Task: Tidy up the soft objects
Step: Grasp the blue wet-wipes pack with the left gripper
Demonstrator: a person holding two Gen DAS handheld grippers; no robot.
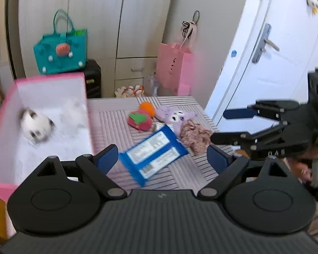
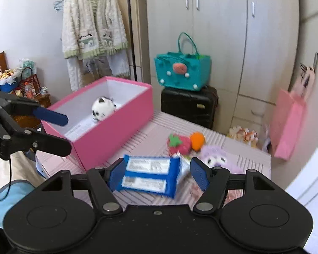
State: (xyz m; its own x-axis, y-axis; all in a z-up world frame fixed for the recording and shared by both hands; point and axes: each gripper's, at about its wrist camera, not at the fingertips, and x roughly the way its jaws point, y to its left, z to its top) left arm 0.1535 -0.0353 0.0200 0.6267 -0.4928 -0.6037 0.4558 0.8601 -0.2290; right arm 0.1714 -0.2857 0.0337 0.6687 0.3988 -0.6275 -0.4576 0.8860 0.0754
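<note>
both my grippers hover with fingers wide, holding nothing — left gripper (image 1: 162,155) and right gripper (image 2: 158,172) over the blue packet (image 2: 150,174) (mid-table); pink box (image 2: 108,131) at the table's left edge.

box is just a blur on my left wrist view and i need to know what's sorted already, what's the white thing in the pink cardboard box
Observer: The right wrist view is sharper. It is a round white plush toy with black patches, lying inside the pink cardboard box.
Operator: anything else in there
Observer: What looks like a printed white sheet lies flat on the box floor at the nearer end.
Operator: where's my right gripper aimed
Observer: The right gripper is open, and its own view frames the blue plastic wipes pack between its fingers. The pads are not pressing on the pack.
</note>
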